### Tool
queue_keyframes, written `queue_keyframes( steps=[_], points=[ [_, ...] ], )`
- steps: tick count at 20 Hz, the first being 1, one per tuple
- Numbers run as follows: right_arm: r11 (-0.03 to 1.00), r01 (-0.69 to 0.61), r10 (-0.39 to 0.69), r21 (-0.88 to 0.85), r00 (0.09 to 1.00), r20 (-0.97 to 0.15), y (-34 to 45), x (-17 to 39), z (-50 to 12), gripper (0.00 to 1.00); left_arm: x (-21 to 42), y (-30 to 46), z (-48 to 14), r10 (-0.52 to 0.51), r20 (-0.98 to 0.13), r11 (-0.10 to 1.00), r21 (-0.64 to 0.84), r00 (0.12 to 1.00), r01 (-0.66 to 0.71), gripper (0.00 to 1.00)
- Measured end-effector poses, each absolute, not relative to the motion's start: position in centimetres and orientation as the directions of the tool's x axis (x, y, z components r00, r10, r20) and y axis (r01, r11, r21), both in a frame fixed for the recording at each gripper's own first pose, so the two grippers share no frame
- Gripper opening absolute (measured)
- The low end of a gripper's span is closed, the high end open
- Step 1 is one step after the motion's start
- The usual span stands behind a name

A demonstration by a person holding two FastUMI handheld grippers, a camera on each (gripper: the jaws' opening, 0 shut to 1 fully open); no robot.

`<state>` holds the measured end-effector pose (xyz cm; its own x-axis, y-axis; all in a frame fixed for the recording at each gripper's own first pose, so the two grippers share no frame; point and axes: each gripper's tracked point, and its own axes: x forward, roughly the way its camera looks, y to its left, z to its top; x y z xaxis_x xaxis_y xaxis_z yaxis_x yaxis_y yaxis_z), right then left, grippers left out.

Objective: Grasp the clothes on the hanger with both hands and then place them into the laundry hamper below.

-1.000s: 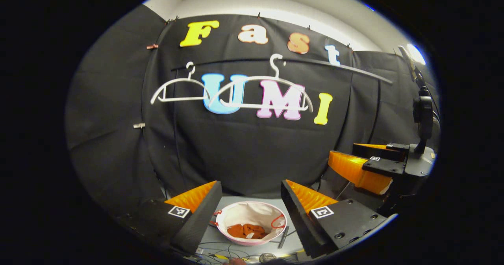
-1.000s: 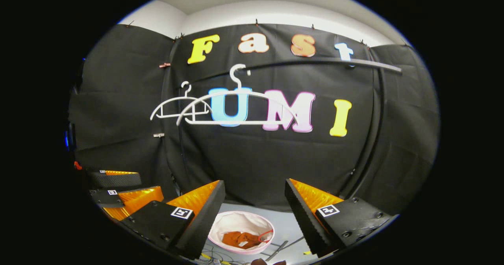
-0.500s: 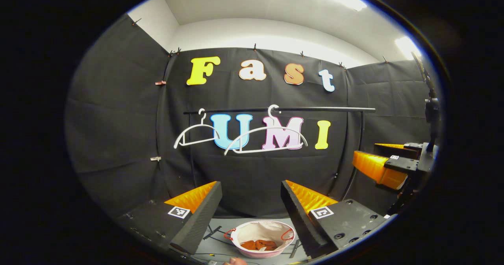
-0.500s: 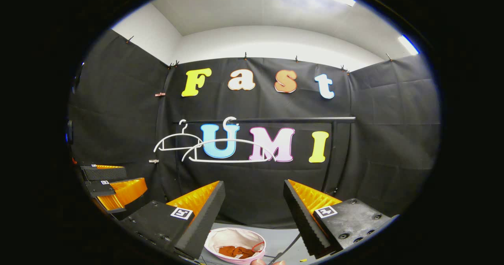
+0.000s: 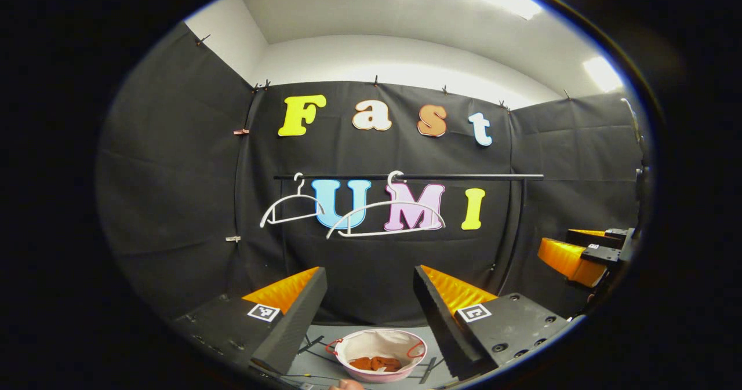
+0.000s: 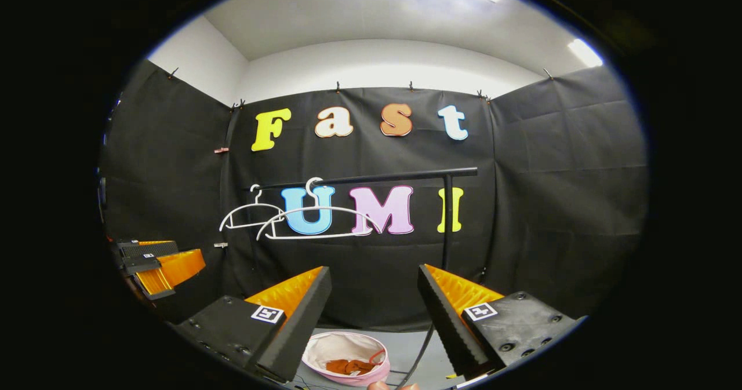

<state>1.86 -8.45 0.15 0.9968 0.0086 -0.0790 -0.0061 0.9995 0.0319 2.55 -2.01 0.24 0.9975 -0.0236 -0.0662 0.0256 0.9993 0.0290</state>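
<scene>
Left tongs [image 5: 369, 297]: two wedge-shaped fingers with ribbed inner faces, each on a flat block body. Each block carries a small square black-and-white marker tag; round screw heads dot the right block. Right tongs [image 6: 374, 300]: same build, same tags, screws visible on both blocks. Seen side-on in the other tongs' view, each shows the same stacked wedge fingers with marker tags.
</scene>
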Motion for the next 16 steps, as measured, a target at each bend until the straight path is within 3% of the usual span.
queue_keyframes(
  steps=[13, 16],
  points=[
    [0.999, 0.033, -0.031, 0.024, 0.997, -0.074, -9.8, 0.3, 0.6, 0.94, 3.1, -3.3, 0.5, -0.047, -0.053, 0.998, 0.035, 0.997, 0.049, 0.92],
    [0.999, 0.039, -0.037, 0.02, 0.996, -0.079, -10.0, 0.4, 0.4, 0.96, 3.5, -3.7, 0.4, -0.06, -0.051, 0.997, 0.035, 0.997, 0.062, 0.95]
  ],
)
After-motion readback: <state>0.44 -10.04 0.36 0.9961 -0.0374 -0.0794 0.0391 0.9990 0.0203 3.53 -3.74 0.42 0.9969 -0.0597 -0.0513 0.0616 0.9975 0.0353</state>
